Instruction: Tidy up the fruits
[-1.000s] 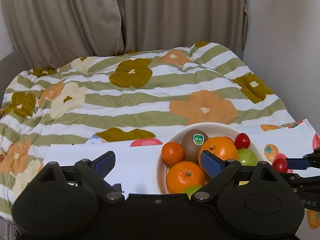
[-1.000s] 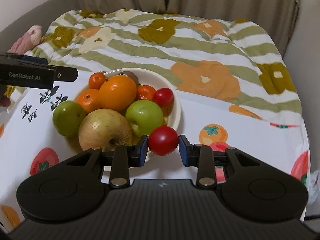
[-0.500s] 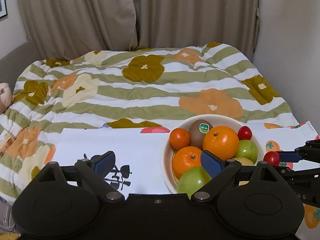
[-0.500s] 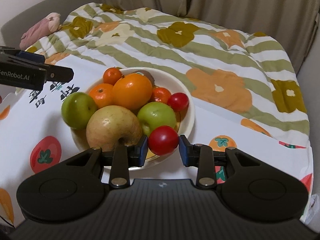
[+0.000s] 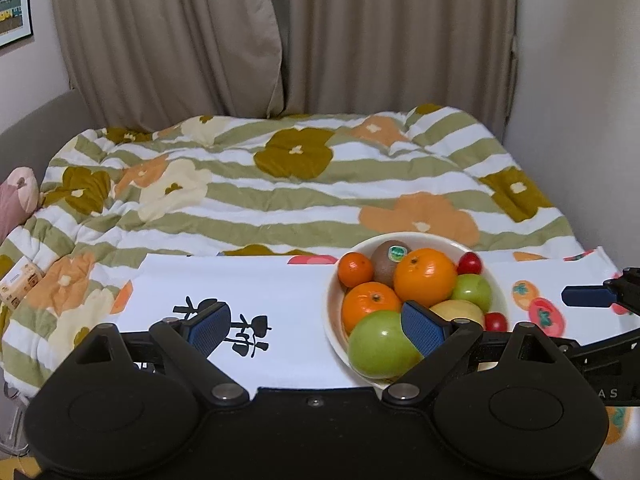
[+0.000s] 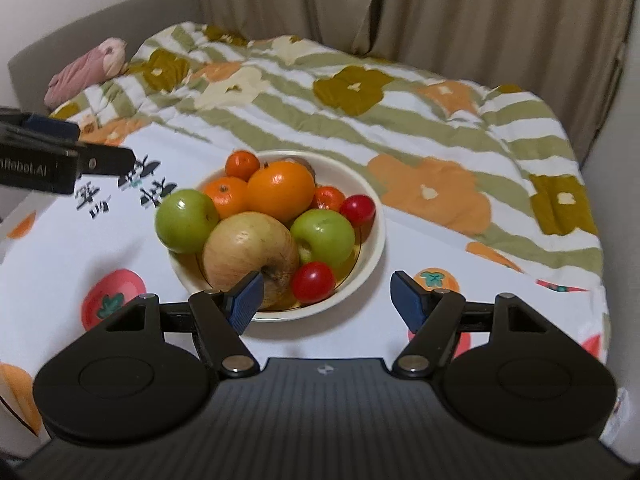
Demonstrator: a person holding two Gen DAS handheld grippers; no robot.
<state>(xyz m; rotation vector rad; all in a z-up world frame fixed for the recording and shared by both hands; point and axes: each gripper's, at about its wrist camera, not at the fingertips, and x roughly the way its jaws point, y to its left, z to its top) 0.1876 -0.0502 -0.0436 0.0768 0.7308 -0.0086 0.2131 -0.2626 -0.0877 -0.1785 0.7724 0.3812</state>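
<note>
Hovering at the left over the white printed cloth [image 5: 256,280], the left hand-held gripper [image 5: 316,326] stands spread and empty; the cream ceramic fruit bowl [image 6: 370,256] lies just to its right. At the right, the right hand-held gripper [image 6: 326,296] is opening, its blue pads clear of the small round red cherry tomato [image 6: 313,282], which sits in the bowl's near rim beside the big yellow-brown apple [image 6: 250,254]. That tomato lies just beyond this gripper, which is the nearer of the two. The brown kiwi [image 5: 390,262] is mostly hidden in the right view, and no loose fruit shows outside the bowl.
</note>
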